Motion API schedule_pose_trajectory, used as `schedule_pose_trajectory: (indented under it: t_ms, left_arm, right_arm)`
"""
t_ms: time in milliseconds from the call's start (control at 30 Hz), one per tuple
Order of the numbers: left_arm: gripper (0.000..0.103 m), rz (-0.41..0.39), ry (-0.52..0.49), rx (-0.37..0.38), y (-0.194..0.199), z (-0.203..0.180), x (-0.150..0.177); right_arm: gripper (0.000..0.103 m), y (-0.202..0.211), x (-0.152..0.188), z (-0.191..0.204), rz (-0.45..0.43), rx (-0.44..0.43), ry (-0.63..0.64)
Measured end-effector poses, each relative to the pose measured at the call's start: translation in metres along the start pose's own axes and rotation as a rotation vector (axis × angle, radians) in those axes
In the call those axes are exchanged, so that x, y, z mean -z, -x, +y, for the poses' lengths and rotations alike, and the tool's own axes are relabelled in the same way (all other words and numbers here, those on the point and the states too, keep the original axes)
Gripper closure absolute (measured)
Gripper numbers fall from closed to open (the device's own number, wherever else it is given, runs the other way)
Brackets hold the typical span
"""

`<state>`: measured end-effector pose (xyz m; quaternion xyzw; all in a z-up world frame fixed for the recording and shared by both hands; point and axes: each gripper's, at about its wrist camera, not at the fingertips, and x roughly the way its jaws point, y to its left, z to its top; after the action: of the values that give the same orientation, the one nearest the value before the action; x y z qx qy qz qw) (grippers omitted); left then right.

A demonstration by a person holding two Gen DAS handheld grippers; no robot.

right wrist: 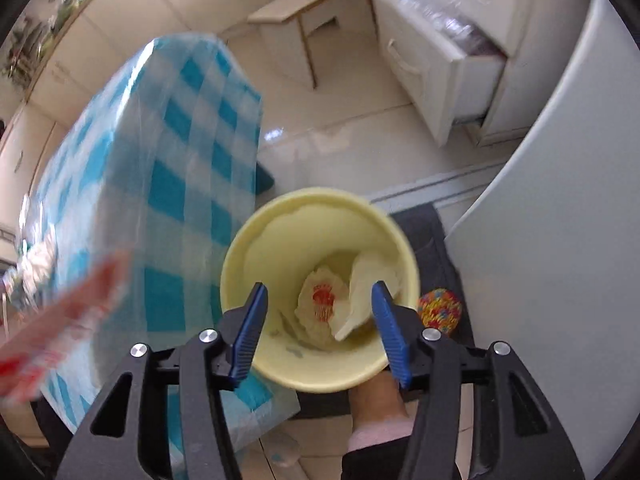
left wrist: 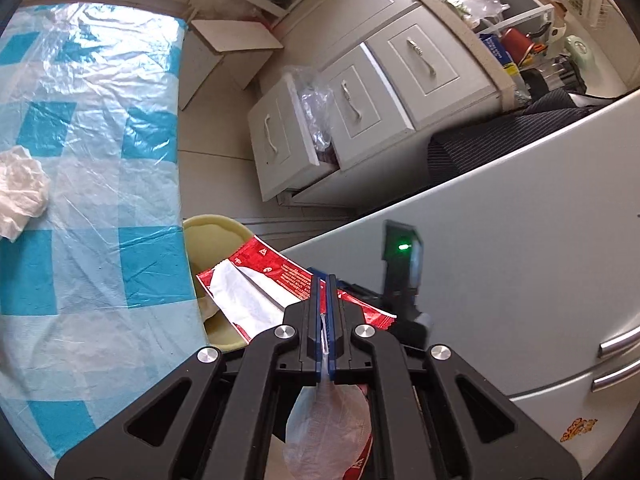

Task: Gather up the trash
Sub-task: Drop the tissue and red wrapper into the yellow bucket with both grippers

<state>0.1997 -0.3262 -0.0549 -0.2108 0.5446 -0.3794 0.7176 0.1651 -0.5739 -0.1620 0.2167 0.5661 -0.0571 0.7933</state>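
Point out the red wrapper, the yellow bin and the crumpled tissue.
red wrapper (left wrist: 280, 276): left wrist view, printed red side.
yellow bin (right wrist: 256, 248): right wrist view, inner wall.
crumpled tissue (left wrist: 20, 188): left wrist view, its middle.

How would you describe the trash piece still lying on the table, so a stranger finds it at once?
Look at the blue-and-white checked table under clear plastic. Near its left edge lies a crumpled white paper tissue, the only loose thing visible there.

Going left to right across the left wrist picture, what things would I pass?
Crumpled tissue → checked tablecloth → yellow bin → red wrapper held in the left gripper → right gripper → fridge.
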Motion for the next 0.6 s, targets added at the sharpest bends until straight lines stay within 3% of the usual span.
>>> schedule_pose_trajectory:
  t_ms: [233,367,600]
  left_arm:
    - [0.101,0.065,0.041,-0.078,-0.069,0.019,-0.001]
    - [0.100,0.102,0.050,-0.157,-0.103,0.025,-0.001]
    - [0.081,0.134,0.045,-0.211,-0.130,0.024,-0.008]
  right_arm:
    - [0.035,0.072,-0.017,-0.004,-0.308,-0.084,-0.077]
    - [0.035,0.086,-0.018,0.003,-0.366,-0.099,-0.044]
    - [0.035,0.097,-0.026,0.003,-0.401,-0.122,-0.059]
